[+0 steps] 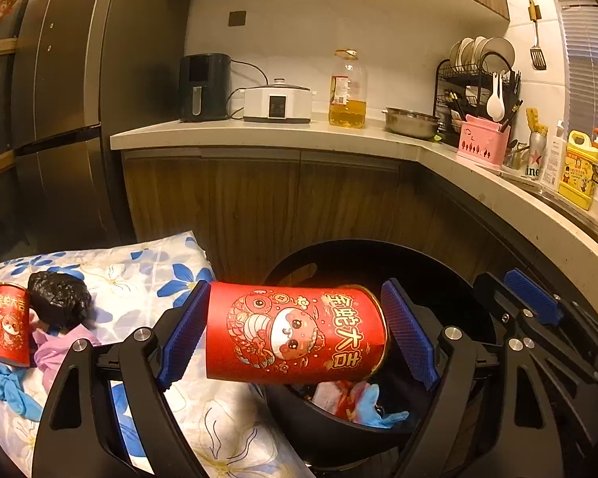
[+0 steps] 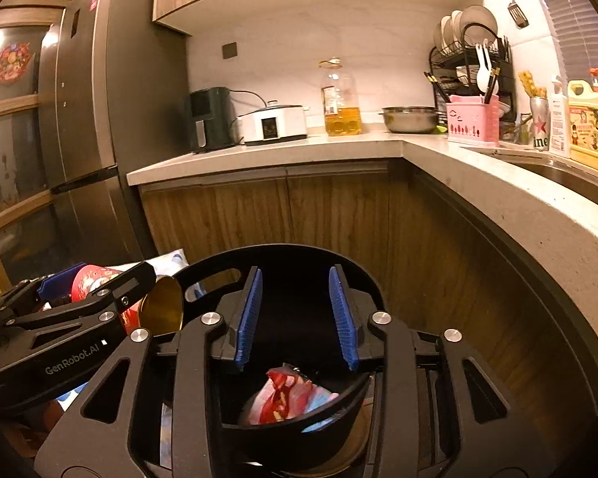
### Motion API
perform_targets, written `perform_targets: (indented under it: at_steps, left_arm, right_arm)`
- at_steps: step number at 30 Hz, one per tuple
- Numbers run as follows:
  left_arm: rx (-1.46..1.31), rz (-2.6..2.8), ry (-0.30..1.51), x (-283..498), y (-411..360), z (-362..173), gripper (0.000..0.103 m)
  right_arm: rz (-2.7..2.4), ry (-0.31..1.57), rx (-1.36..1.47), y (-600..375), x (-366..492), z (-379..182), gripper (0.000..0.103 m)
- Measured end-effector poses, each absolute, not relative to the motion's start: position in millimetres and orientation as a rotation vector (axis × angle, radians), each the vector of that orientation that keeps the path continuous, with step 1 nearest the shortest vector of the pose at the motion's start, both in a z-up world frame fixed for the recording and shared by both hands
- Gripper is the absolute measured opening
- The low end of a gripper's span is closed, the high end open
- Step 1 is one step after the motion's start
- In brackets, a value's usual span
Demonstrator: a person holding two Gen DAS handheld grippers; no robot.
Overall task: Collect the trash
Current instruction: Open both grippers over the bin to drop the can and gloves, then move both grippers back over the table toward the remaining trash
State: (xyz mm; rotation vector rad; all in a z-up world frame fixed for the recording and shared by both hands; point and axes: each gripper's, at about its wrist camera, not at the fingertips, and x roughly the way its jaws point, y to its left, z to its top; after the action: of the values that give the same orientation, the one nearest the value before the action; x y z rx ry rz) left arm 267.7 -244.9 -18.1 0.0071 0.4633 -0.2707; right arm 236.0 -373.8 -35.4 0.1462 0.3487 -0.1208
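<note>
Two grippers: both are hovering at a black trash bin (image 2: pixel 299 426) on a kitchen floor, below a pale countertop (image 1: pixel 259 135).
Left gripper (image 1: pixel 295 334): its blue pads are set wide, and a red paper cup (image 1: pixel 295 334) printed with a cartoon snake is lying sideways between them. The left pad is meeting the cup's base; the right pad looks a shade clear of the gold rim, so I cannot tell how firmly the cup is being held.
Cup position: it is hanging over the near left edge of the bin's mouth, open end pointing toward the bin's middle.
Right gripper (image 2: pixel 297 318): its jaws are partly apart with nothing between them, and it is pointing down into the bin.
Bin contents: a crumpled red and white wrapper (image 2: pixel 283 394) and a scrap of blue glove (image 1: pixel 378 406) are lying at the bottom.
Trash waiting: on a floral cloth (image 1: pixel 147 279) left of the bin, a second red cup (image 1: pixel 10 330) is standing upright beside a balled black plastic bag (image 1: pixel 59 298), with blue gloves (image 1: pixel 4 382) and a lilac scrap (image 1: pixel 56 346) nearby.
Step in hand: seemingly the drop-off of the sideways cup.
Next move: likely carrying the cup further over the opening, then spreading the pads so it falls clear of the rim; the right gripper should be kept out of the cup's path.
</note>
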Motion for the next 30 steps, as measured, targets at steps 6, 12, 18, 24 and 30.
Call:
perform_targets:
  at_steps: [6,12,18,24,30]
  left_arm:
    - [-0.001,-0.284,0.472,268,-244,-23,0.087]
    - [-0.013,-0.28,0.467,264,-238,-23,0.087]
    - [-0.01,-0.238,0.473,254,-228,-20,0.09]
    - [-0.002,-0.195,0.478,237,-213,-18,0.096]
    - [0.02,-0.152,0.458,215,-193,-16,0.097]
  right_arm:
    - [-0.144,0.353,0.154,-379,233,-39,0.04]
    - [-0.153,0.355,0.153,-380,231,-39,0.04]
    - [-0.147,0.357,0.126,-370,226,-35,0.041]
    - [-0.14,0.36,0.111,-355,214,-29,0.054]
    - [-0.132,0.358,0.089,-335,197,-25,0.067]
